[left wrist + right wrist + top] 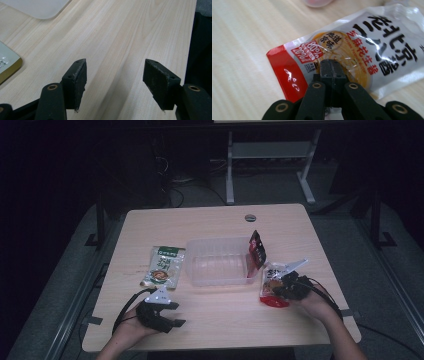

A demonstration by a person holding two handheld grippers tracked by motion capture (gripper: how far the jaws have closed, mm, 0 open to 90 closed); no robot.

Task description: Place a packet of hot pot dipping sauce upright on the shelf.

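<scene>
Two tongs are at work over the pale wooden desk (pixel 215 320), one in each of the person's hands. The right tongs (pixel 283 281) are clenched, jaws pressed flat together; in the right gripper view their tips (pixel 331 71) lie over the printed face of a red and white sauce packet (pixel 362 47), and whether they pinch the film or only rest on it cannot be told. The packet spreads out ahead of and to both sides of those tips, its red end off to their left in that view, its white lettered part running away to the upper right. In the high view the same packet (pixel 273 292) lies flat on the desk directly under and just in front of the right tongs.

The left tongs (pixel 172 314) stand released, jaws well apart with bare desk between them, as the left gripper view (pixel 115 82) shows; nothing touches their pads. A green and white packet (pixel 164 266) lies on the desk just beyond them, and its corner (pixel 6 63) shows off to their left.

Between the two tongs and farther away sits a clear plastic tub (pixel 220 262). A red and black packet (pixel 257 251) leans upright at the tub's end nearest the right tongs, just beyond the sauce packet.
</scene>
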